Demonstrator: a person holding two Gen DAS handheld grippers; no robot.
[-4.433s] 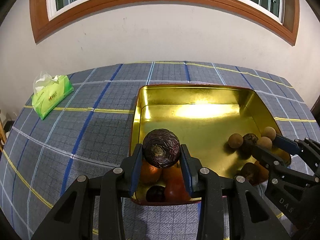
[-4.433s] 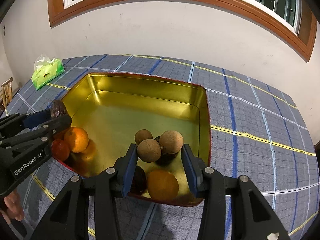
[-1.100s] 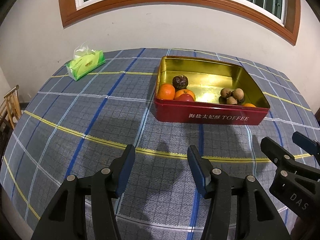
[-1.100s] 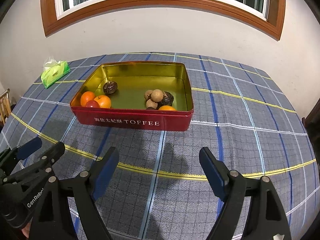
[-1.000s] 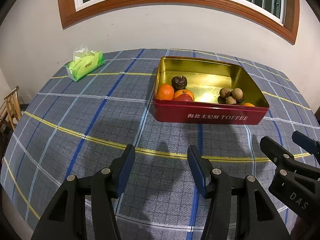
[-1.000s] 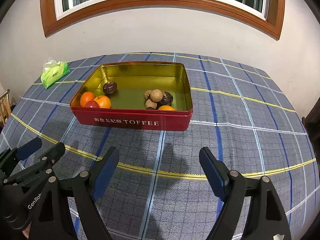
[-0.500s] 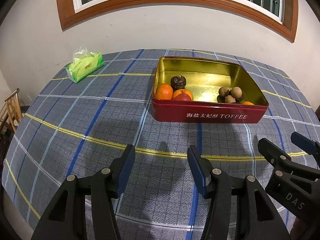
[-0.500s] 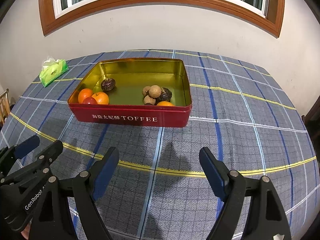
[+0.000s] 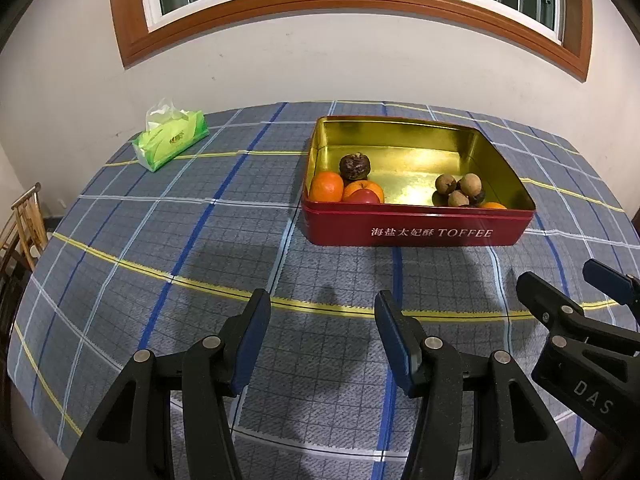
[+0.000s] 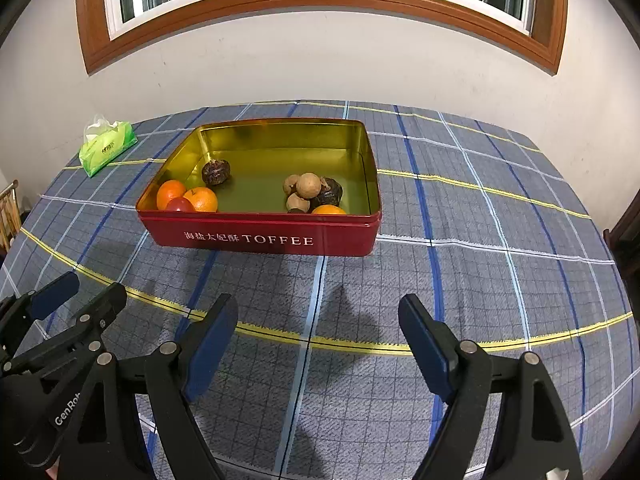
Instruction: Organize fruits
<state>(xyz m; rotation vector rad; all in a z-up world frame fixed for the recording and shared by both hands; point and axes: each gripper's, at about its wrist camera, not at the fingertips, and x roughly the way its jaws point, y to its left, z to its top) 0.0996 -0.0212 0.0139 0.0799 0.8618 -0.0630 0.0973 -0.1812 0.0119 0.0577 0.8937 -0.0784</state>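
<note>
**Both grippers idle, fruit all in the tin**

From where I stand, the left gripper (image 9: 322, 312) hangs over the tablecloth (image 9: 168, 240) with its jaws part open and nothing between them. The right gripper (image 10: 318, 320) hangs beside it, jaws wide, also empty. Both sit well short of the tin (image 9: 416, 232).

The fruit is inside that tin, in 2 clusters. At the left end are 2 oranges (image 9: 326, 187), a red fruit (image 9: 365, 197) tucked against the front wall, and a dark wrinkled fruit (image 9: 355, 166) just behind them. At the right end, small brown round fruits (image 10: 308, 186) crowd a dark one (image 10: 331, 193), with another orange (image 10: 328, 210) half hidden by the front wall. I see no fruit on the cloth.

To my eye the sorting looks close to done, so the job now is a check, not a grab. If anything gets shifted, I would come in from above the rim rather than over the front wall, take 1 fruit at a time, and close gently, since the wrinkled ones look soft and the round ones may roll on the metal floor.

Writing: the tin's red front reads "海盐太妃酥 TOFFEE" (image 10: 248, 238). The left gripper's body shows "GenRob" (image 10: 68, 408), cut off; the right's shows "DAS" (image 9: 592, 396). The print on the green tissue pack (image 9: 170, 142) is too small to read.
</note>
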